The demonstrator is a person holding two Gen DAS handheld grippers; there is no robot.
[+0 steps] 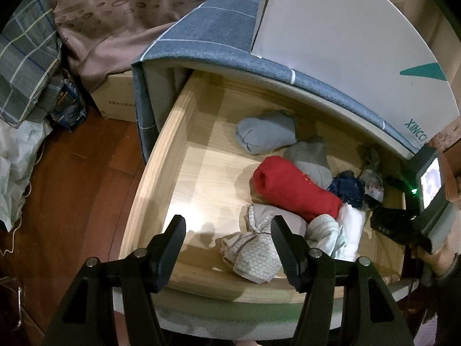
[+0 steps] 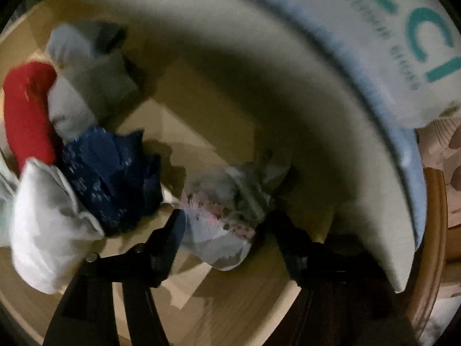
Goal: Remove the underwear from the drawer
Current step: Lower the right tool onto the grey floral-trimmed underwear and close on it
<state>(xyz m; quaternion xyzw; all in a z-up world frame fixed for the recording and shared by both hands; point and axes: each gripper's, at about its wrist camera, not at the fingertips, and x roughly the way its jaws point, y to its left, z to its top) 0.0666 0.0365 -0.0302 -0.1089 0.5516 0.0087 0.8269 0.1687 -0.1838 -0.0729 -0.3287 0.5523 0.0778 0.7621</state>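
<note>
An open wooden drawer (image 1: 161,173) holds several rolled garments: a light blue one (image 1: 266,132), a grey one (image 1: 311,157), a red one (image 1: 294,187), a dark blue patterned one (image 1: 347,189), and white ones (image 1: 256,253) at the front. My left gripper (image 1: 227,230) is open and empty above the drawer's front left. My right gripper (image 2: 227,216) is inside the drawer's right end, its jaws wide on either side of a pale floral underwear bundle (image 2: 224,204). The dark blue garment (image 2: 115,173) lies to its left. The right gripper (image 1: 403,222) also shows in the left wrist view.
A blue-checked mattress edge (image 1: 224,43) overhangs the drawer, with a white box (image 1: 360,43) on it. A cardboard box (image 1: 115,98) and bedding (image 1: 26,66) sit on the wooden floor at the left.
</note>
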